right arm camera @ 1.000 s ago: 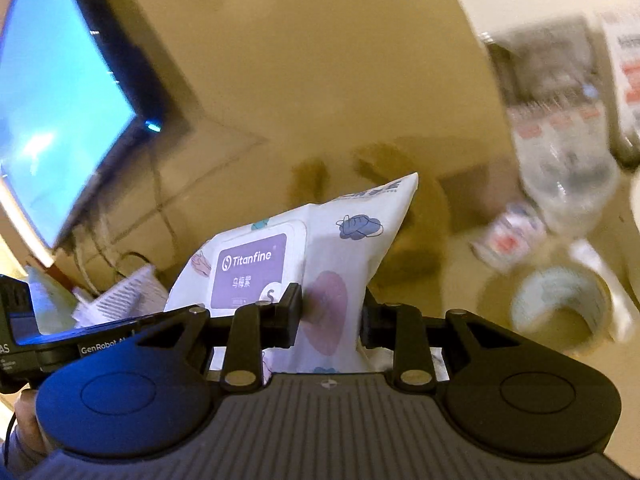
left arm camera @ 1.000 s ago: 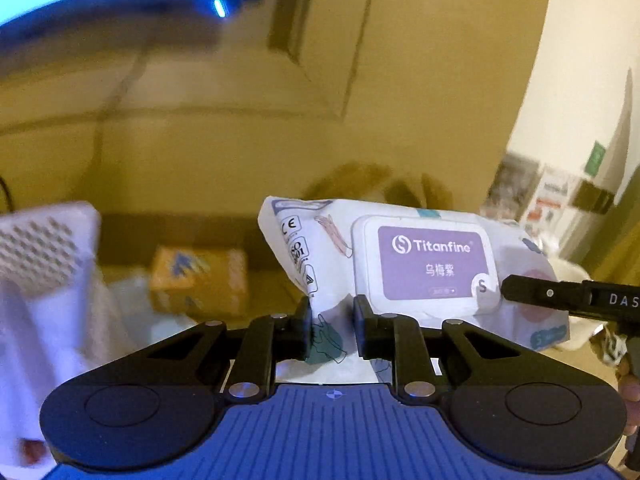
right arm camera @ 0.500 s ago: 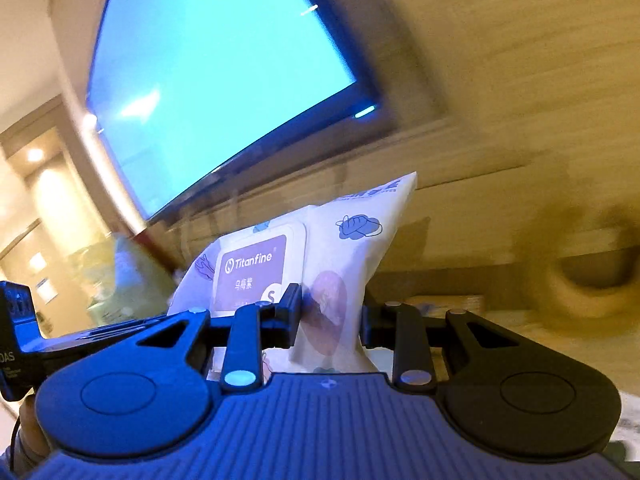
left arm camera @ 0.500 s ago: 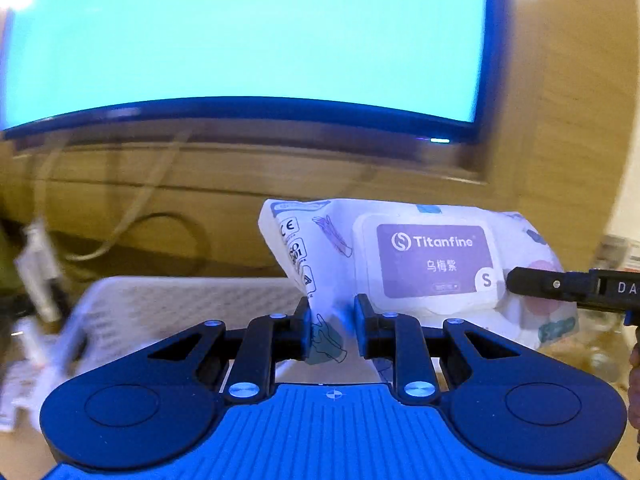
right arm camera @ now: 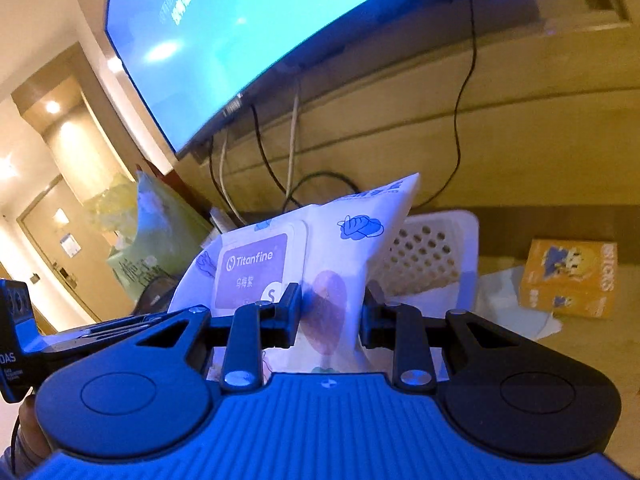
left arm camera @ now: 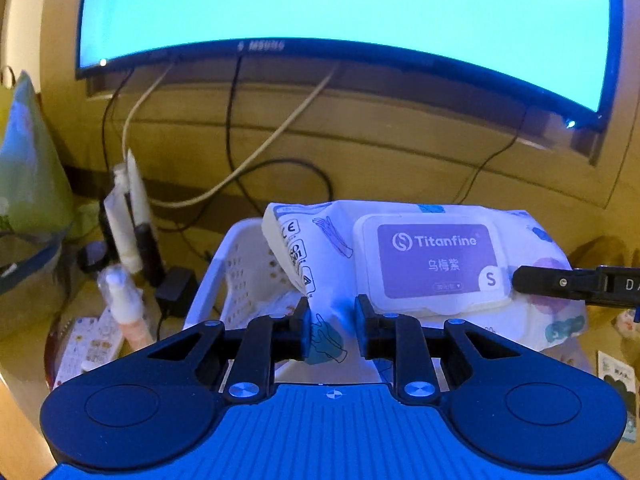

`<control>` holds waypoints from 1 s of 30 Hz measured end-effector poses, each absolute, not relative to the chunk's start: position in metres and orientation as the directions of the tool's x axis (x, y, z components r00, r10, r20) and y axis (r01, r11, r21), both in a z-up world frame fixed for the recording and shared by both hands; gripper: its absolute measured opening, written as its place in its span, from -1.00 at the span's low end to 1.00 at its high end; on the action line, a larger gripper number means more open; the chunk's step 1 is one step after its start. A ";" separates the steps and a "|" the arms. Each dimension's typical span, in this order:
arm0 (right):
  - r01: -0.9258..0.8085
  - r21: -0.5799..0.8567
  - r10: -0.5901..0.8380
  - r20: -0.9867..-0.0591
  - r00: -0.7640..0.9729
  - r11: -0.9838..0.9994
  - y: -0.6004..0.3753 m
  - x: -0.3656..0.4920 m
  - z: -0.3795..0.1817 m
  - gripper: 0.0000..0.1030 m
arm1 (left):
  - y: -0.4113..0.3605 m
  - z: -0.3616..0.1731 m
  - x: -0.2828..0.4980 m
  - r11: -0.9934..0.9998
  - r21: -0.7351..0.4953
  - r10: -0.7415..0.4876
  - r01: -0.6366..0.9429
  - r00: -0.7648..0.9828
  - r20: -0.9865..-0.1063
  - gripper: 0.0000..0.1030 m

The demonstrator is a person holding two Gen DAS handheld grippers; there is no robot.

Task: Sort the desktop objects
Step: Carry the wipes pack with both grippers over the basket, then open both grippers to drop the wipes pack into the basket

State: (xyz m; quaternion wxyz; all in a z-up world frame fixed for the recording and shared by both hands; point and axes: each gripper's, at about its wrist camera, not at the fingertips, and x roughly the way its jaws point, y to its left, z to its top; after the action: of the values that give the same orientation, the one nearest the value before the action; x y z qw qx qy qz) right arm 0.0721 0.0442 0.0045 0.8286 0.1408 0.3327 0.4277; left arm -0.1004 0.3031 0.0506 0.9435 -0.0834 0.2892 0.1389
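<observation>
Wipes pack (left arm camera: 420, 264): soft white pouch with small printed doodles and a purple "Titanfine" flap lid, being carried in the air over the white perforated basket (left arm camera: 240, 276). Left gripper (left arm camera: 331, 328) is pinching its near left edge; right gripper (right arm camera: 330, 312) is clamping the other end, both sets of fingers pressing into the pouch. Wooden worktop (right arm camera: 580, 344) is carrying an orange box (right arm camera: 568, 278); a lit blue monitor (left arm camera: 340, 4) with dangling cables (left arm camera: 228, 128) is hanging behind on the wood-panelled wall.
</observation>
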 end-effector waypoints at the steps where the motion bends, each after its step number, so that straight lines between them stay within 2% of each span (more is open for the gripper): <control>1: -0.610 0.517 0.797 -0.444 0.409 0.601 0.048 0.073 0.002 -0.38 | 0.306 0.047 -0.099 0.947 -0.077 0.212 -0.312 0.787 -0.579 -0.60; 5: -0.588 0.507 0.772 -0.493 0.402 0.630 0.062 0.076 -0.008 -0.33 | 0.315 0.034 -0.091 0.948 -0.051 0.219 -0.314 0.761 -0.611 -0.49; 6: -0.582 0.502 0.764 -0.504 0.404 0.639 0.065 0.077 -0.010 -0.34 | 0.317 0.031 -0.089 0.948 -0.042 0.224 -0.316 0.753 -0.619 -0.41; 8: -0.584 0.482 0.751 -0.511 0.417 0.653 0.068 0.072 -0.011 -0.22 | 0.318 0.028 -0.087 0.946 -0.023 0.241 -0.324 0.745 -0.623 -0.06; 10: -0.587 0.475 0.748 -0.517 0.416 0.655 0.070 0.071 -0.011 -0.03 | 0.320 0.028 -0.085 0.943 -0.006 0.257 -0.332 0.744 -0.617 0.01; 12: -0.585 0.462 0.738 -0.526 0.424 0.666 0.074 0.071 -0.009 0.10 | 0.321 0.028 -0.083 0.943 0.009 0.268 -0.333 0.743 -0.613 0.20; 14: -0.584 0.459 0.734 -0.529 0.426 0.669 0.076 0.071 -0.009 0.11 | 0.321 0.030 -0.081 0.940 0.037 0.291 -0.339 0.741 -0.606 0.30; 23: -0.575 0.447 0.719 -0.544 0.434 0.685 0.077 0.072 -0.009 0.11 | 0.324 0.028 -0.075 0.938 0.057 0.306 -0.342 0.743 -0.596 0.51; 26: -0.575 0.439 0.715 -0.536 0.449 0.690 0.077 0.070 -0.007 0.29 | 0.322 0.027 -0.075 0.939 0.061 0.306 -0.338 0.741 -0.598 0.53; 30: -0.571 0.443 0.716 -0.524 0.461 0.691 0.072 0.071 -0.003 0.31 | 0.320 0.029 -0.075 0.937 0.063 0.312 -0.344 0.743 -0.592 0.64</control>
State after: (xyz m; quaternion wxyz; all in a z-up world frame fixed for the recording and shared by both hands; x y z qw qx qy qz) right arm 0.0706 0.0719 -0.0032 0.8484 0.1027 0.3546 0.3793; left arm -0.0748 0.3196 0.0286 0.9332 -0.0250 0.3125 0.1757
